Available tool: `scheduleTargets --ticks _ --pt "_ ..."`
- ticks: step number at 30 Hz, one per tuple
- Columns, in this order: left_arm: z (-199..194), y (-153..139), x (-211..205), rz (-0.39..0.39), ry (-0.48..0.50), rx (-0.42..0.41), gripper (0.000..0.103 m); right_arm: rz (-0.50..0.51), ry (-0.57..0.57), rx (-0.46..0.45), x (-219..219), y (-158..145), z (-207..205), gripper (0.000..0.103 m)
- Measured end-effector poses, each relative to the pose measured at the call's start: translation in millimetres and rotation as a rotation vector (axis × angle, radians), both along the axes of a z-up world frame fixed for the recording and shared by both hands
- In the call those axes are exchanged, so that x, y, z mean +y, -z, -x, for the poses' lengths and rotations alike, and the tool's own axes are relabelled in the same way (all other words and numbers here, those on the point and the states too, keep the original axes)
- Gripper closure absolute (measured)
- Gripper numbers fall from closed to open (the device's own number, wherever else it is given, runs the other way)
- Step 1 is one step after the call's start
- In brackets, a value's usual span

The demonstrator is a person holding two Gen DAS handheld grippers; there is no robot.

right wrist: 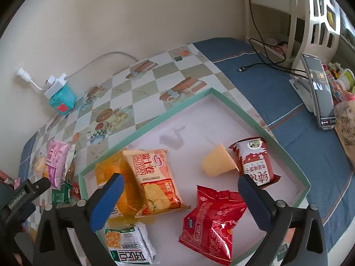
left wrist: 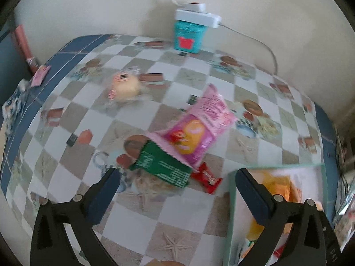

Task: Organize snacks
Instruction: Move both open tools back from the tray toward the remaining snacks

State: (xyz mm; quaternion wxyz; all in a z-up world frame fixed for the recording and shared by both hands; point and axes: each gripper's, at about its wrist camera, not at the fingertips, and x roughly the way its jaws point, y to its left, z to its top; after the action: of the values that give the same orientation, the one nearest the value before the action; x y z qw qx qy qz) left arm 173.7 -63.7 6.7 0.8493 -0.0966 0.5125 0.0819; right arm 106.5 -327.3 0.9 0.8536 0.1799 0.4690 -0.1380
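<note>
My left gripper (left wrist: 177, 175) is open and empty above loose snacks on the checked tablecloth: a green packet (left wrist: 163, 166), a pink packet (left wrist: 197, 128), a small red candy (left wrist: 207, 178) and a clear-wrapped bun (left wrist: 125, 84) farther back. My right gripper (right wrist: 180, 182) is open and empty over the green-rimmed white tray (right wrist: 155, 122). In the tray lie an orange chip packet (right wrist: 155, 177), a red packet (right wrist: 210, 223), a red-and-white packet (right wrist: 255, 161), a yellow jelly cup (right wrist: 218, 164) and a white-green packet (right wrist: 128, 243). The tray also shows in the left wrist view (left wrist: 230, 217).
A teal box (left wrist: 189, 36) with a white power strip (left wrist: 197, 15) on top stands against the back wall. A phone on a stand (right wrist: 319, 93), a black cable (right wrist: 261, 64) and a white shelf (right wrist: 310, 22) are at the right. The left gripper's body (right wrist: 24, 195) shows beside the tray.
</note>
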Motion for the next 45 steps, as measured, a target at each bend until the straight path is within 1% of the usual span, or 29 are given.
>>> scheduleTargets --ticks 4,10,14,19,23,26,31,36,41,45 --pt "0.1 -3.7 8.1 0.004 -0.025 -0.015 0.0 -0.016 -0.009 0.003 4.4 1.2 -1.7 0.0" --pt "2.8 -11.7 16.5 0.027 -0.036 -0.031 0.0 -0.006 -0.028 -0.003 15.6 -5.1 -2.4 0.0" --pt "6.0 -17.8 24.1 0.041 -0.043 -0.037 0.0 -0.014 -0.039 -0.023 26.0 -11.4 -1.8 0.0" --pt "10.6 -22.4 43.3 0.054 -0.082 -0.042 0.0 -0.03 -0.062 -0.045 41.6 -15.6 -1.3 0.0" --pt "11.2 -22.0 61.3 0.063 -0.108 -0.033 0.0 -0.052 -0.105 -0.065 60.4 -17.4 -4.1 0.0" --pt "11.2 -21.5 77.1 0.06 -0.133 -0.031 0.0 -0.028 -0.122 -0.072 74.9 -19.0 -7.0 0.0" --pt "9.9 -19.1 97.0 0.06 -0.154 -0.032 0.0 -0.018 -0.121 -0.08 91.6 -17.4 -12.4 0.0" --pt "5.6 -12.4 113.9 0.07 -0.177 -0.028 0.0 -0.039 -0.14 -0.102 104.2 -12.3 -18.4 0.0" --pt "0.9 -6.5 122.9 0.079 -0.185 -0.034 0.0 -0.029 -0.178 -0.079 121.0 -3.0 -29.0 0.0" --pt "-4.1 -1.1 128.3 0.103 -0.189 -0.038 0.0 -0.02 -0.192 -0.055 132.1 5.0 -38.4 0.0"
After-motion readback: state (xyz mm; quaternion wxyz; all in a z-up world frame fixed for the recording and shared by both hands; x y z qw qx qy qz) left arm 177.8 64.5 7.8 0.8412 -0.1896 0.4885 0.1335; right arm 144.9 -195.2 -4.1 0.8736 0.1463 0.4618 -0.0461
